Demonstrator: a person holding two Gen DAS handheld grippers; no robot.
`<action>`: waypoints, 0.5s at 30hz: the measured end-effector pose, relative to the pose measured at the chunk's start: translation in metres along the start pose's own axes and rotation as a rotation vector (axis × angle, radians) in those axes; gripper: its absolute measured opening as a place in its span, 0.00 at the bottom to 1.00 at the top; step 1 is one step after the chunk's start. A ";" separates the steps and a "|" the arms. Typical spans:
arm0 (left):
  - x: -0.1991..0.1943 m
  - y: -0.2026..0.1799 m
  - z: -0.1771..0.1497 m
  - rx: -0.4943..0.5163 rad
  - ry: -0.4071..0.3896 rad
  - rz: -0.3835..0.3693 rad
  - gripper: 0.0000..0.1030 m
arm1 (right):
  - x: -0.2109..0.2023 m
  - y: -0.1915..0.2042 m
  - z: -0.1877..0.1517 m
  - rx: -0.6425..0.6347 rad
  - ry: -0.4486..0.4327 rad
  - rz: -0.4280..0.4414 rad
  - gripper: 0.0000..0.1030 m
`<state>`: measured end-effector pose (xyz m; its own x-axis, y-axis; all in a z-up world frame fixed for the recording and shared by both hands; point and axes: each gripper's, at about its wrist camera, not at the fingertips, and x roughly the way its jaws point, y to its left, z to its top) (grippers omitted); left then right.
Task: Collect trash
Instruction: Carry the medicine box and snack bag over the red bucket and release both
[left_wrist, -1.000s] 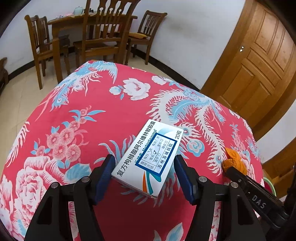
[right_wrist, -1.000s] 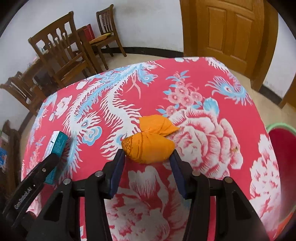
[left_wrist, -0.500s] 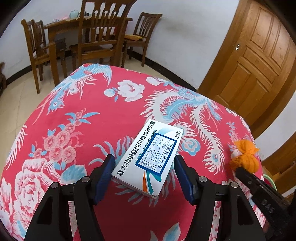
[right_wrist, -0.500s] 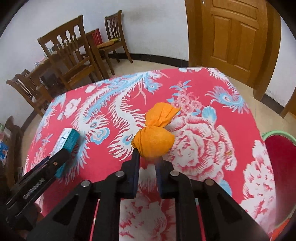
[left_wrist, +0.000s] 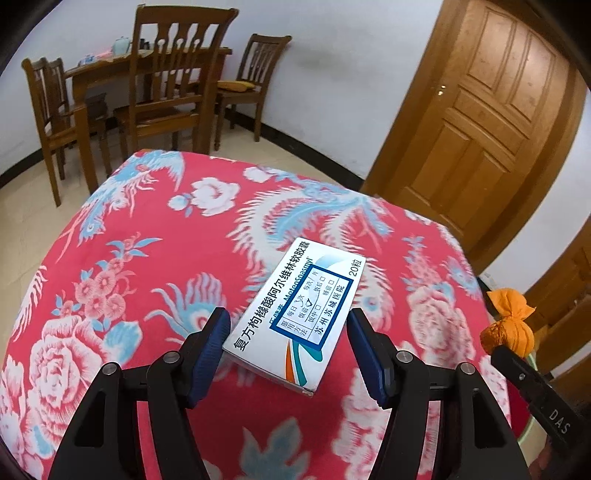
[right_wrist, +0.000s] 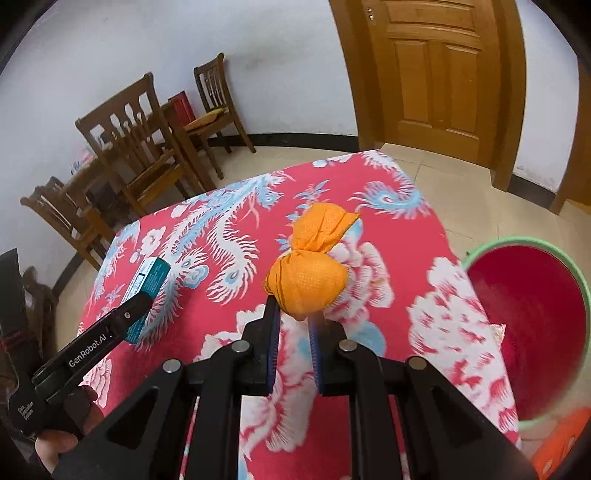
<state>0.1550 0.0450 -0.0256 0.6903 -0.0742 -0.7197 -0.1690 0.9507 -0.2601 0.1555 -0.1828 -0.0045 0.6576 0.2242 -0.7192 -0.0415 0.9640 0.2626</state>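
A white and blue medicine box (left_wrist: 299, 317) lies between the fingers of my left gripper (left_wrist: 288, 350), which is open around it, on the red flowered tablecloth (left_wrist: 147, 258). The box also shows in the right wrist view (right_wrist: 146, 291). My right gripper (right_wrist: 295, 325) is shut on a knotted orange bag (right_wrist: 308, 280) and holds it up above the table. The orange bag shows in the left wrist view (left_wrist: 508, 328) at the right edge.
A red bin with a green rim (right_wrist: 532, 332) stands on the floor beside the table's right edge. Wooden chairs (left_wrist: 173, 88) and a dining table stand behind. A wooden door (left_wrist: 476, 122) is at the far right.
My right gripper shut on the orange bag and lifted it off the cloth. My left gripper stayed open around the box, which has not shifted between its fingers.
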 end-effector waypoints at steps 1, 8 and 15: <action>-0.003 -0.005 -0.001 0.005 0.000 -0.010 0.65 | -0.004 -0.004 -0.001 0.006 -0.004 -0.004 0.17; -0.021 -0.035 -0.008 0.053 0.000 -0.068 0.65 | -0.031 -0.039 -0.009 0.072 -0.025 -0.018 0.17; -0.034 -0.072 -0.017 0.114 0.006 -0.120 0.65 | -0.058 -0.078 -0.018 0.152 -0.052 -0.036 0.17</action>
<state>0.1314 -0.0261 0.0068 0.6967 -0.1905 -0.6915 -0.0045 0.9629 -0.2699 0.1073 -0.2686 0.0050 0.6950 0.1780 -0.6966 0.0948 0.9377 0.3341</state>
